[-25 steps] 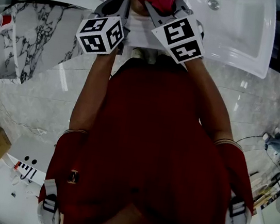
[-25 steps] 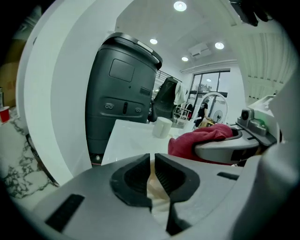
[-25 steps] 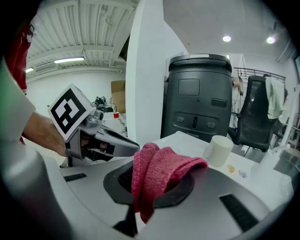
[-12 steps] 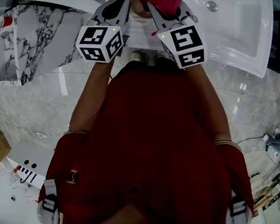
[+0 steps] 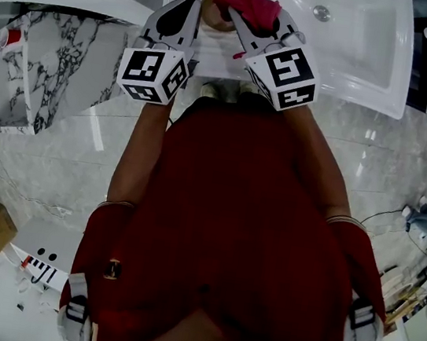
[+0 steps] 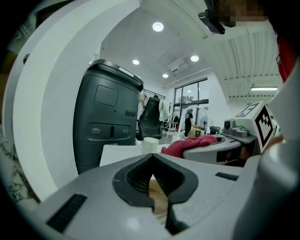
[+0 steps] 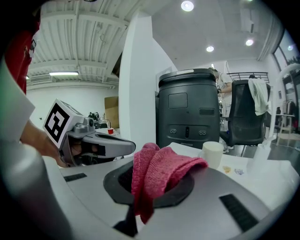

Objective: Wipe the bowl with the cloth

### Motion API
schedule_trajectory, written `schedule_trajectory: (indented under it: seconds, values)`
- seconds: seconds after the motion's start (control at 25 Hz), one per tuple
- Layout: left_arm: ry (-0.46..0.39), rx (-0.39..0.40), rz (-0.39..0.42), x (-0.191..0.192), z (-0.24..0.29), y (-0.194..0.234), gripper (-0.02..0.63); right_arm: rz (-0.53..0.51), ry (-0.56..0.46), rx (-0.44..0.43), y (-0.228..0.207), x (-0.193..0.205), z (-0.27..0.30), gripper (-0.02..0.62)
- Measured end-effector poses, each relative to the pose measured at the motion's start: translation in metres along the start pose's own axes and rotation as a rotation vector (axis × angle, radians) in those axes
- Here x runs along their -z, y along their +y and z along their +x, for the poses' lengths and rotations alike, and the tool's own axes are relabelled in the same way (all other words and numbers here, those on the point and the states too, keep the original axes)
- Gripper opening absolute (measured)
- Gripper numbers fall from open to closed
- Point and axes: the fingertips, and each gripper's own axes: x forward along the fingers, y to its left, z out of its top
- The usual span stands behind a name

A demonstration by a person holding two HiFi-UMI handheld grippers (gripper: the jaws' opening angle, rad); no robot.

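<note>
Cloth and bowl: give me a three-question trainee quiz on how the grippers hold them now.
1. Short answer: which gripper's fingers are shut on the red cloth?
2. True or false: the cloth lies flat in the sink.
3. Pick one: the left gripper is shut on A) a white cup, B) the tan bowl, C) nothing.
Key: 1 the right gripper; 2 false; 3 B.

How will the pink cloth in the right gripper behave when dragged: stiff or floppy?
Likely floppy: the cloth folds and droops over the right gripper's shut jaws. Its coarse knitted surface probably grips rather than slides. It seems light, bunching loosely.
</note>
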Motion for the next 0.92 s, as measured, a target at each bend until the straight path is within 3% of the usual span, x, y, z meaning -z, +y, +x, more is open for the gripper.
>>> schedule_trajectory:
  seconds: [0.92]
  values:
    - [-0.063, 0.009, 0.021, -0.011, -0.005, -0.005, 0.006, 0.000, -0.102, 0.016, 0.000, -0.014, -0.012, 0.029]
